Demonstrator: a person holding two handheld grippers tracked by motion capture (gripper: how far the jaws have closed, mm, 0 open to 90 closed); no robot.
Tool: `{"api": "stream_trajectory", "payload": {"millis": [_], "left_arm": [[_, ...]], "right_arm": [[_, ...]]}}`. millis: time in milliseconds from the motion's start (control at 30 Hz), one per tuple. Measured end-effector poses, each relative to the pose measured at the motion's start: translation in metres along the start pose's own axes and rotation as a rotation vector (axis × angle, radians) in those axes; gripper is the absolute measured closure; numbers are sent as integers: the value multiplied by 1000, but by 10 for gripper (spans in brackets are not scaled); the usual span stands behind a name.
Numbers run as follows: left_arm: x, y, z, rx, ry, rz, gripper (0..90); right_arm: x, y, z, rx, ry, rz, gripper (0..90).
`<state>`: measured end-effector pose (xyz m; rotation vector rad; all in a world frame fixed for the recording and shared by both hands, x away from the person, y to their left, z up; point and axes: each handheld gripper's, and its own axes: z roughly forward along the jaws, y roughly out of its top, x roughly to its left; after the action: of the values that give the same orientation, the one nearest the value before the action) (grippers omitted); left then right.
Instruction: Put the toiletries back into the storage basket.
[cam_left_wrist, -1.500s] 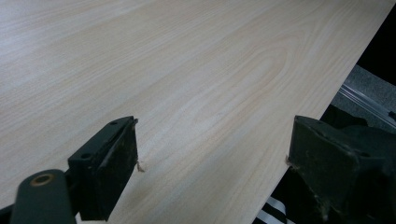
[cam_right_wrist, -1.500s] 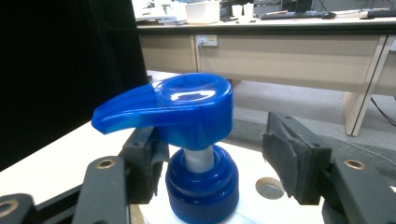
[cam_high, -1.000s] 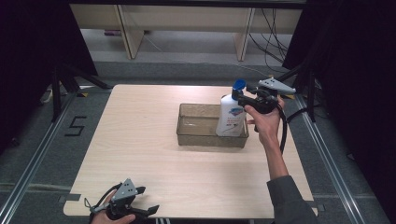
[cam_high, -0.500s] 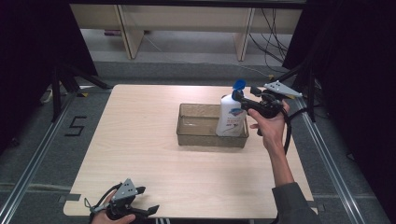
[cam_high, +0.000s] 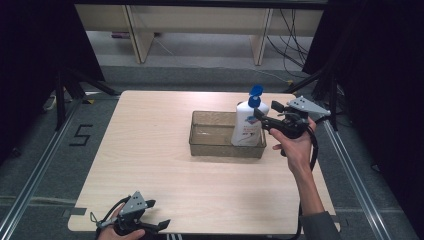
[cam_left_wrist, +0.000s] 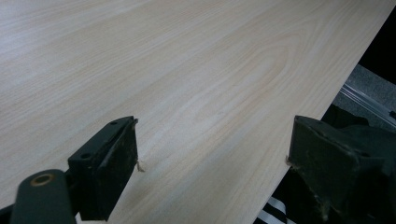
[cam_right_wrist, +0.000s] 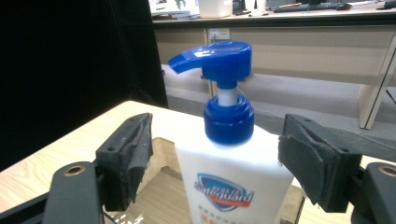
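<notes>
Bottle: soap pump bottle (cam_high: 248, 123) stands upright in the clear tray (cam_high: 210, 146), right end.
Right gripper (cam_high: 267, 116): jaws just been opening, parted, pads off it.
Left gripper (cam_high: 156, 227): spread, empty, near table (cam_high: 150, 150) edge.
Left: withdrawing, I'd say.

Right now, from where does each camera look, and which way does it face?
High view: above the person's side, looking forward and down on the table; both forearms, left gripper, right gripper.
Left gripper view: on the left gripper, looking along bare tabletop near its edge; its open jaws.
Right gripper view: on the right gripper, facing the soap bottle in the tray; its jaws stand apart beside it.
Shared: high and right gripper views both show the bottle.
</notes>
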<state>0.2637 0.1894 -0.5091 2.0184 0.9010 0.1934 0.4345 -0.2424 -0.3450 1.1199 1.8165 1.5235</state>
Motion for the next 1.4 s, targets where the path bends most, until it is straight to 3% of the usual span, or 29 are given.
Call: {"api": "stream_trajectory", "payload": {"millis": [233,333,400,467,633,733,767,833,1033,1167,1300,1400], "left_arm": [[0,0,0,1,1,0,153],[2,0,-2,29,13,21,153],[2,0,-2,29,13,20,153],[0,0,0,7,7,-8,153],[0,0,0,7,6,-5,154],[2,0,-2,26,16,24,153],[0,0,0,-7,3,-2,153],[0,1,-1,6,8,4,153],[0,1,-1,4,6,3,153],[0,1,-1,3,6,2,153],[0,1,-1,3,6,1,153],[0,0,-2,3,7,-2,153]], "right_arm": [[5,-12,-11,-7,12,12,262],[7,-17,-15,-8,27,20,262],[8,-19,-17,-7,36,28,262],[11,-23,-23,6,43,33,262],[13,-29,-29,-6,63,41,262],[14,-32,-33,-8,67,42,262],[14,-33,-35,2,65,35,262],[14,-36,-38,4,70,55,262],[18,-45,-39,19,77,67,262],[19,-48,-40,41,79,42,262],[24,-53,-40,39,108,72,262],[30,-57,-41,58,114,54,262]]}}
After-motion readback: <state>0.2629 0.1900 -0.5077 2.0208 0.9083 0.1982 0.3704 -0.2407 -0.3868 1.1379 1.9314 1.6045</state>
